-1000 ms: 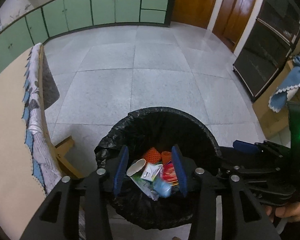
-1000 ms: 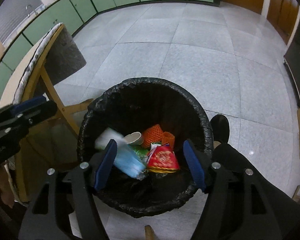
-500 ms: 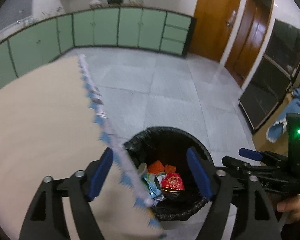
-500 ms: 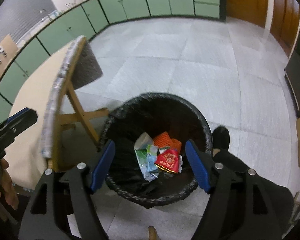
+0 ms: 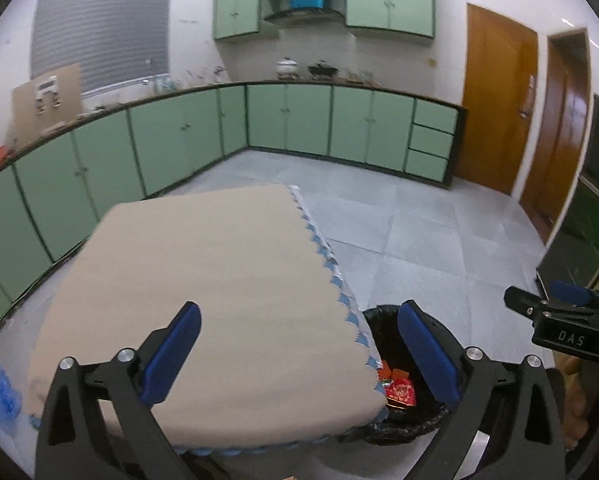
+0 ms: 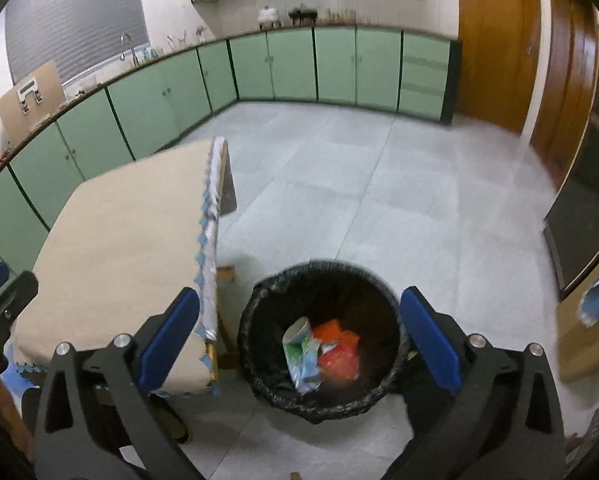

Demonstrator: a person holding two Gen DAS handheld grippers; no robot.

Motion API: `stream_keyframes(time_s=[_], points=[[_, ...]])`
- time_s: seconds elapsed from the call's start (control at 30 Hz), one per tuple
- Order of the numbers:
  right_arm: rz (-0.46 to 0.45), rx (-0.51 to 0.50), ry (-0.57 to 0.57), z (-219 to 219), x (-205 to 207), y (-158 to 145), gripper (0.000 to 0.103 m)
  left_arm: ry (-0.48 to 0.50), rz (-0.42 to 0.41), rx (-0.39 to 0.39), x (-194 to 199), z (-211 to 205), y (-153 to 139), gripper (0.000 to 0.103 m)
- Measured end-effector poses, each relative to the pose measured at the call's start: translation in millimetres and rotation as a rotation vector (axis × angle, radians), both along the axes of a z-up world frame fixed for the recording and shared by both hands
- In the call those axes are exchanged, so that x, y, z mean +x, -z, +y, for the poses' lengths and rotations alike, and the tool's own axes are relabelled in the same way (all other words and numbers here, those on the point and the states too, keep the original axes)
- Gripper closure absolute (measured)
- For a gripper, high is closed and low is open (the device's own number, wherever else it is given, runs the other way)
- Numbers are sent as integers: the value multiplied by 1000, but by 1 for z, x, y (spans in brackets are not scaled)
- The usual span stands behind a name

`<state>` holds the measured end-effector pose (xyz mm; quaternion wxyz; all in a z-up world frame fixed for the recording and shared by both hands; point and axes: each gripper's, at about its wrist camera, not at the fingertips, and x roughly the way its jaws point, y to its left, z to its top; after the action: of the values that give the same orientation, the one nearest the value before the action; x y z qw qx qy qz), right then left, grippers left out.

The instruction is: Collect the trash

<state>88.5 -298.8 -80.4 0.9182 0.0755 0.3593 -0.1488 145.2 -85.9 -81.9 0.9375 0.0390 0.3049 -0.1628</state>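
Both tongs had lifted away from the bin since 1 s ago, left gripper (image 5: 299,348) & right gripper (image 6: 299,336) spread wide w/ nothing between, trash (image 6: 319,354) lying in round black-bagged bin (image 6: 259,308) beside beige-clothed table (image 6: 131,240).
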Motion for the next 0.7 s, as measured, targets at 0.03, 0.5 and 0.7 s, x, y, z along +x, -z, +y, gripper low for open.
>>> stream_keyframes(time_s=[0.03,0.5,0.7], points=[[-16,-24,9,6,-3,-7,5,-15,-6,-7,-5,5,-7,6],[-203,-99,-23,60,-71,-98,5,-121,-189,-74,-93,57,-96,6],[-241,-123,-19,74,-92,-107,5,-160,-197,-86,-116,70,-108,6]])
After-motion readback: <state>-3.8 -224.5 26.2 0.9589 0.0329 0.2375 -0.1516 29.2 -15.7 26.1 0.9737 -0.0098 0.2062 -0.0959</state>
